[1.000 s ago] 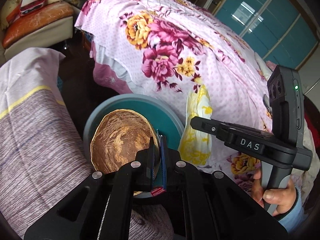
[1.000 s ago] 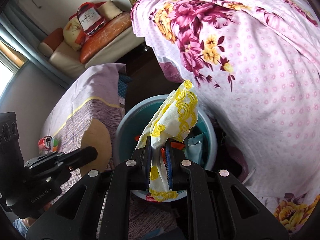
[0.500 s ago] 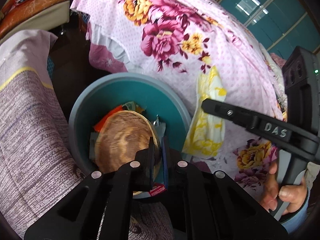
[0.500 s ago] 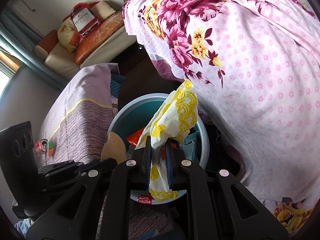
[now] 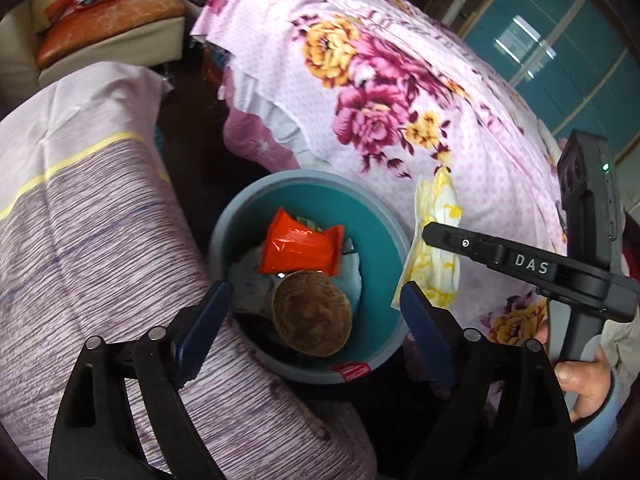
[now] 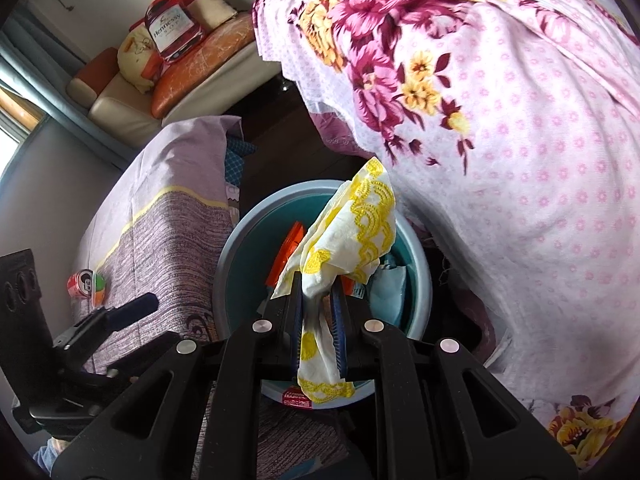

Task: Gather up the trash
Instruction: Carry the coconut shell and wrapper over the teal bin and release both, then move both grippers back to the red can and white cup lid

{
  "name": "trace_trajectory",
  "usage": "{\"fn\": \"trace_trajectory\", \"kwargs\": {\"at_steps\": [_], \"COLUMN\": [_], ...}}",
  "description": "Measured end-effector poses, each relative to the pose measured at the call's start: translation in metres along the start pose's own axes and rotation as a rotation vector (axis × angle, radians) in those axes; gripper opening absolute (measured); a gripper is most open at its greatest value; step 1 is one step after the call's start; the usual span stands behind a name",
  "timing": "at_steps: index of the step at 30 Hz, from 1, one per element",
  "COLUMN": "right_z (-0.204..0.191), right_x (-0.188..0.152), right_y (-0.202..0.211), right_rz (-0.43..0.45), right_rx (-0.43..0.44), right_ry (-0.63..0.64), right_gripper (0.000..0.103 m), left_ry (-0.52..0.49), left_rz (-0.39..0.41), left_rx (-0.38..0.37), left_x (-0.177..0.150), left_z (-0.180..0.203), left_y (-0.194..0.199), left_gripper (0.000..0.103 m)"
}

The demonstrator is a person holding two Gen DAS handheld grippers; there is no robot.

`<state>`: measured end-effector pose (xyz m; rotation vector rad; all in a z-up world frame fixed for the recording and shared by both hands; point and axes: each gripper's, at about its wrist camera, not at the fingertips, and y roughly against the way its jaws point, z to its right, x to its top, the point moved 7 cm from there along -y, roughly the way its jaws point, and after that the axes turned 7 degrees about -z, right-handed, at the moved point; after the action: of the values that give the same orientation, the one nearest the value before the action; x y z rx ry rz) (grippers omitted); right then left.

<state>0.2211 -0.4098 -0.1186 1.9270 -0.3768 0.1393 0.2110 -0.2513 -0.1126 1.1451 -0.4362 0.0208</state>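
Left gripper (image 5: 312,308): black frame, blue finger pads (image 5: 204,322), silver screws showing. Right gripper (image 6: 318,300): matching black frame and blue pads; white "DAS" lettering and green indicator light showing. Right hand (image 5: 582,380) is wearing a light-blue sleeve (image 5: 614,400).

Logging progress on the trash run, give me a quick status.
Left tool opening, empty, brown disc in bin. Right tool shut on yellow napkin above bin. Nothing blocking.
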Motion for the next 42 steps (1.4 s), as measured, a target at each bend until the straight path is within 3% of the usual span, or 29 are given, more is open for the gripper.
{"fn": "trace_trajectory", "kwargs": {"at_steps": [5, 6, 7, 9, 16, 30, 42], "right_z": [-0.013, -0.015, -0.019, -0.023, -0.036, -0.092, -0.190], "right_x": [-0.004, -0.004, -0.005, -0.007, -0.014, -0.024, -0.041], "right_y": [-0.011, -0.014, -0.017, -0.019, -0.021, -0.022, -0.048], "right_rz": [-0.042, -0.050, -0.063, -0.063, -0.068, -0.099, -0.170], "right_rx": [-0.001, -0.001, 0.000, -0.005, -0.027, -0.047, -0.040], "right_ry": [0.020, 0.024, 0.029, 0.032, 0.022, 0.086, 0.232], "right_gripper": [0.016, 0.022, 0.036, 0.053, 0.073, 0.075, 0.075], "left_ry": [0.036, 0.049, 0.062, 0.085, 0.144, 0.227, 0.326], "left_rz": [0.019, 0.019, 0.018, 0.019, 0.012, 0.059, 0.114], "left_rx": [0.017, 0.015, 0.013, 0.010, 0.010, 0.032, 0.091], "left_x": [-0.007, -0.009, -0.011, -0.014, -0.027, -0.055, -0.095], "left_z": [-0.022, -0.027, -0.032, -0.040, -0.066, -0.122, -0.204], "left_y": [0.012, 0.014, 0.016, 0.017, 0.024, 0.063, 0.107], "left_gripper": [0.091, 0.091, 0.092, 0.093, 0.094, 0.094, 0.095]}}
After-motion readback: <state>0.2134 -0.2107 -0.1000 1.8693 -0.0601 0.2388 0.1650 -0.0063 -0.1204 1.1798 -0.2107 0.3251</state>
